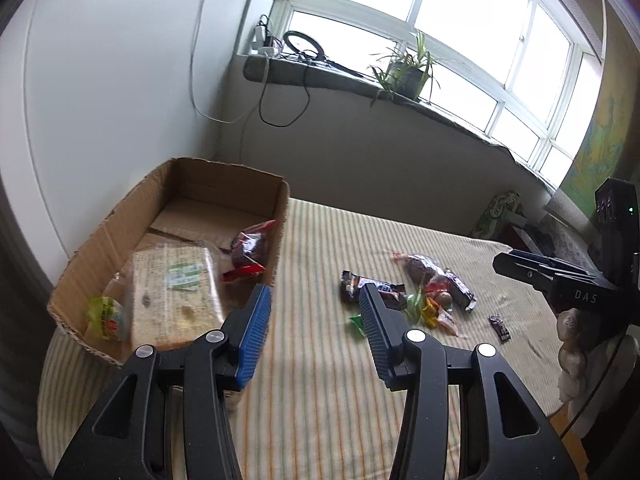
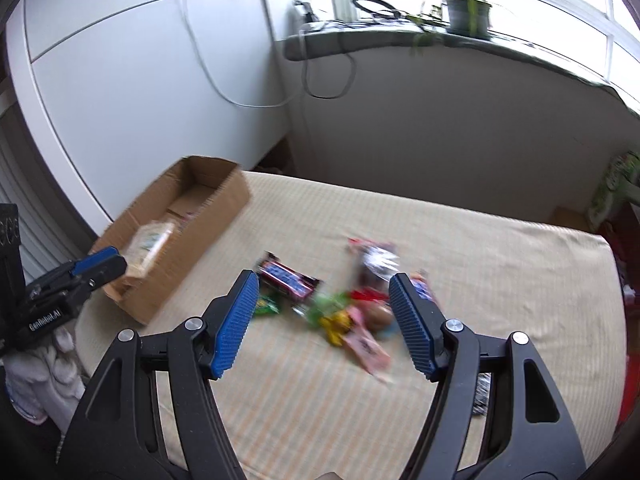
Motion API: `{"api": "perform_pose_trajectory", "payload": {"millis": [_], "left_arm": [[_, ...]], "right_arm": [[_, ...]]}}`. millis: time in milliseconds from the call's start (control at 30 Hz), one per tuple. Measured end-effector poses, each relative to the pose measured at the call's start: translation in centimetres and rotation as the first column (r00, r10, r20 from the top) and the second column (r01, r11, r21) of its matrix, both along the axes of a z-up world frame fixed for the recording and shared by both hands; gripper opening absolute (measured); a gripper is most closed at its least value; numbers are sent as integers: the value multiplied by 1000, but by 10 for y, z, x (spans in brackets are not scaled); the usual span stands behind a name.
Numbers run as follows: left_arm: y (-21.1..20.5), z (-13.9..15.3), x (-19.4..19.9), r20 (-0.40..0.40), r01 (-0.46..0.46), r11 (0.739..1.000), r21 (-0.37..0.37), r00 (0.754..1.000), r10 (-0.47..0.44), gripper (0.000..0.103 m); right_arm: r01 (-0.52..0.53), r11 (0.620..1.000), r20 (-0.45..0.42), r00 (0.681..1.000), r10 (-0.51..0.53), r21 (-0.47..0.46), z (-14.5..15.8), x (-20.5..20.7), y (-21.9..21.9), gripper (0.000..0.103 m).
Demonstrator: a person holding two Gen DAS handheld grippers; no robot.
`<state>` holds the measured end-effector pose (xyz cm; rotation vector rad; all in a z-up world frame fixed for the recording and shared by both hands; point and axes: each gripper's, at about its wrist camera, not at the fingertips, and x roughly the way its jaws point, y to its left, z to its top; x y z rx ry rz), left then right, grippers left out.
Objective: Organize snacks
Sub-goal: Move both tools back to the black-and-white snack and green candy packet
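Observation:
A cardboard box stands at the left of the striped table. It holds a wrapped loaf of sliced bread, a red-and-dark packet and a green-yellow packet. A pile of loose snacks lies on the cloth to its right, with a dark bar apart. My left gripper is open and empty, above the cloth between box and pile. My right gripper is open and empty, hovering over the blurred snack pile; the box is to its left.
A white cabinet stands behind the box. A windowsill with a potted plant and cables runs along the back wall. The right gripper's body shows at the table's right edge; the left gripper shows at the left in the right wrist view.

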<state>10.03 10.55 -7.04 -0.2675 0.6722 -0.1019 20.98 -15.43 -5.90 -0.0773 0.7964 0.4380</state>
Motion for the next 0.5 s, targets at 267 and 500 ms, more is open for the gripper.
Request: {"api": "perform_pose_trajectory", "payload": {"millis": [267, 500], "left_arm": [[-34, -17, 14, -45, 88, 996, -4, 995, -88, 45], [-56, -34, 26, -102, 162, 987, 13, 982, -160, 45]], "right_arm": [[180, 984, -61, 982, -180, -3, -23, -8, -91, 70], [264, 965, -144, 955, -260, 8, -55, -11, -126, 70]]}}
